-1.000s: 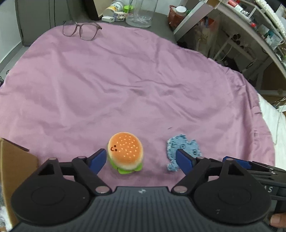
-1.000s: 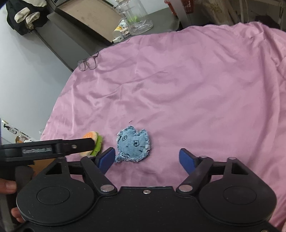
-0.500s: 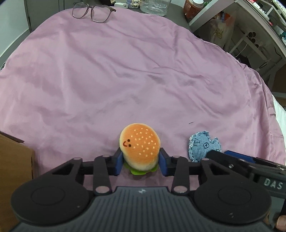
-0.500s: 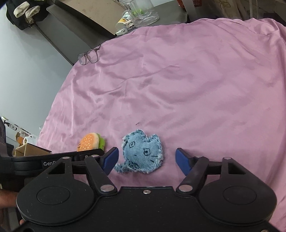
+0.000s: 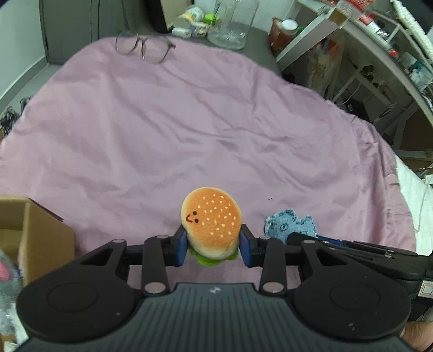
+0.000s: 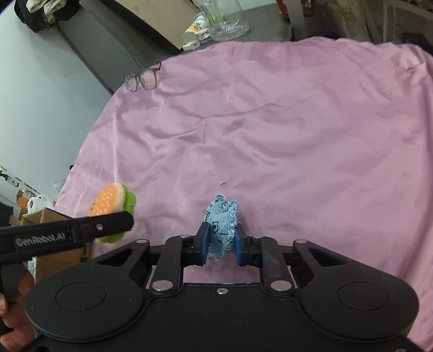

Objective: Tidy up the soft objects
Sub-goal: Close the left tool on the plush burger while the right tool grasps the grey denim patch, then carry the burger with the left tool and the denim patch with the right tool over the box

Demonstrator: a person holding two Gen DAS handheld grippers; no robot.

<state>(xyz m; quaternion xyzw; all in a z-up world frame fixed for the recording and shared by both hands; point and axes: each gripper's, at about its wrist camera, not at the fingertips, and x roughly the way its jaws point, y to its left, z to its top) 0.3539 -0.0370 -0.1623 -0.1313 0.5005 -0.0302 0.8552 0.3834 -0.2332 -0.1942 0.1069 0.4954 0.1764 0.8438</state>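
Note:
A plush burger [image 5: 211, 224] with an orange bun and green lettuce sits squeezed between the blue pads of my left gripper [image 5: 213, 247], held a little above the pink cloth [image 5: 189, 135]. In the right wrist view the same burger [image 6: 109, 200] shows at the left, behind a left finger [image 6: 81, 232]. A small blue denim cat toy [image 6: 222, 224] is folded upright between the pads of my right gripper [image 6: 220, 247], whose jaws are closing on it. The blue denim cat toy [image 5: 289, 226] also appears to the right of the burger.
A cardboard box [image 5: 35, 232] stands at the cloth's near left edge. Eyeglasses [image 5: 143, 47] lie at the far edge of the cloth. Behind them a glass jar [image 5: 232, 24] and small bottles stand on a grey top. Shelving rises at the right.
The left jaws closed on the burger and lifted it slightly. The right jaws moved over the denim toy and pinched it, folding it upright.

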